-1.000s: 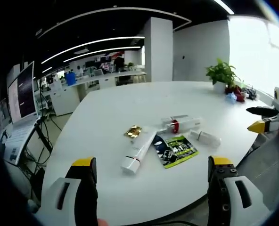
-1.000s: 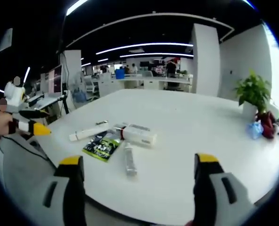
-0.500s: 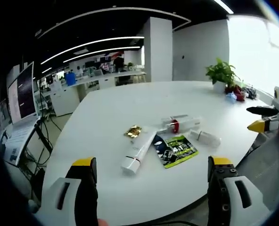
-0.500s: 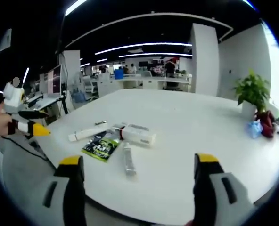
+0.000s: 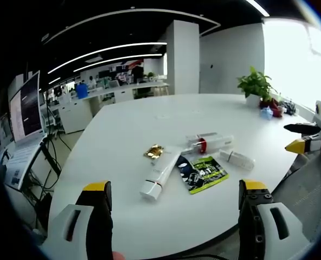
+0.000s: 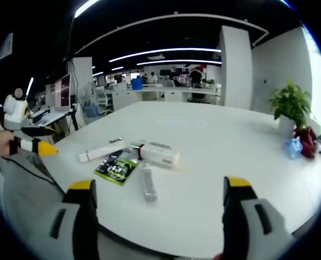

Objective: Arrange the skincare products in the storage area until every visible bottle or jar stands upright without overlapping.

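- A large white oval bench [image 5: 122, 135] carried a small cluster of skincare items, all lying flat, none upright.
- The landmark was a flat green-and-black printed sachet [image 5: 201, 172] near the bench's front edge; it also showed in the right gripper view [image 6: 117, 167].
- A long white squeeze tube with a red band near its cap [image 5: 159, 176] lay just beside the sachet on its left in the left gripper view, tilted on a diagonal.
- A small crumpled gold foil piece [image 5: 153, 151] lay near the far end of that tube, beyond the sachet.
- A white cylindrical bottle with a red collar [image 5: 208, 143] lay on its side just behind the sachet; whether they touched could not be told.
- A short white tube [image 5: 236, 158] lay on its side to the sachet's right in the left gripper view, apart from it.
- A green potted plant [image 5: 255, 85] stood well beyond the sachet, at the bench's far right edge.
- The left claw [image 5: 174, 203] hung before the bench edge nearest the sachet, jaws spread wide, gripping nothing.
- The right claw [image 6: 158, 201] hung likewise, jaws spread wide and bare.
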